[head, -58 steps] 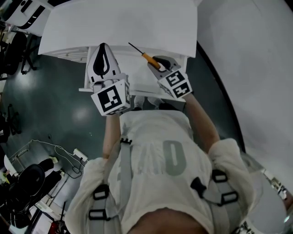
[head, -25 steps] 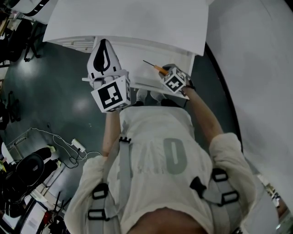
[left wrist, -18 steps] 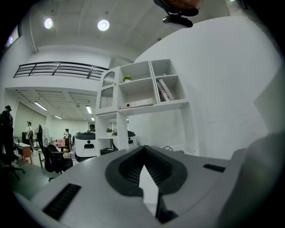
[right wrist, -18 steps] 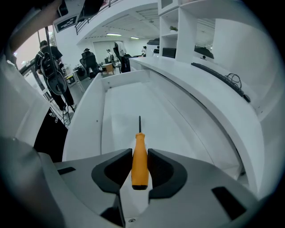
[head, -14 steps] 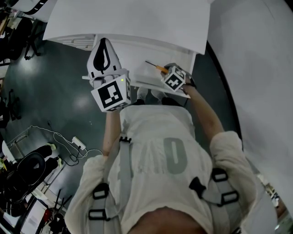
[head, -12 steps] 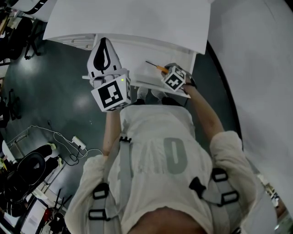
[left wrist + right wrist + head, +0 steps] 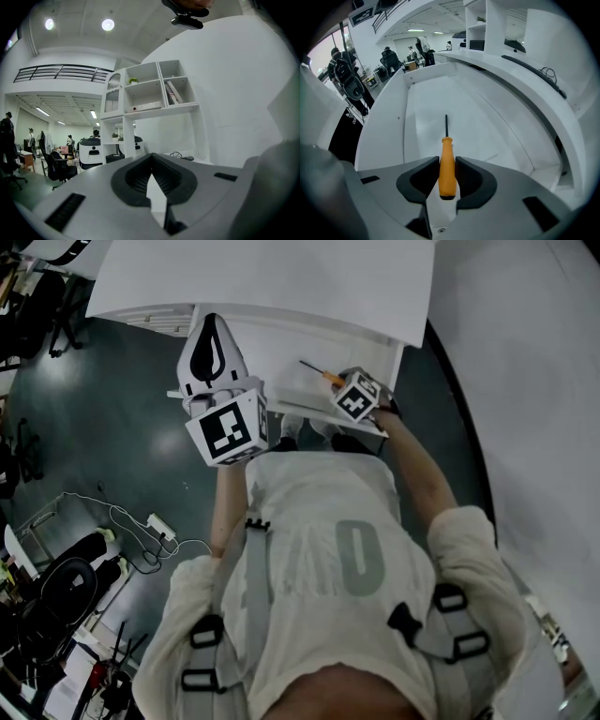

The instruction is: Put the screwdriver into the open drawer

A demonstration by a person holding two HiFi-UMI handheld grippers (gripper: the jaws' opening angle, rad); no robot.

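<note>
The screwdriver (image 7: pixel 447 165) has an orange handle and a thin black shaft. My right gripper (image 7: pixel 446 160) is shut on the handle, and the shaft points ahead and down into the open white drawer (image 7: pixel 426 112). In the head view the screwdriver (image 7: pixel 322 374) pokes out beyond the right gripper (image 7: pixel 341 383) over the drawer (image 7: pixel 291 381), which is pulled out from under the white desk. My left gripper (image 7: pixel 210 326) hovers level at the drawer's left corner, shut with nothing in it. In the left gripper view the left gripper (image 7: pixel 151 159) faces a white wall and the drawer is out of sight.
The white desk top (image 7: pixel 262 277) overhangs the back of the drawer. A curved white wall (image 7: pixel 525 381) runs along the right. On the dark floor at left lie cables and a power strip (image 7: pixel 161 526). A white shelf unit (image 7: pixel 150 89) stands ahead of the left gripper.
My right gripper has sunk a little toward the drawer with the screwdriver still in its jaws. The left gripper has stayed where it was.
</note>
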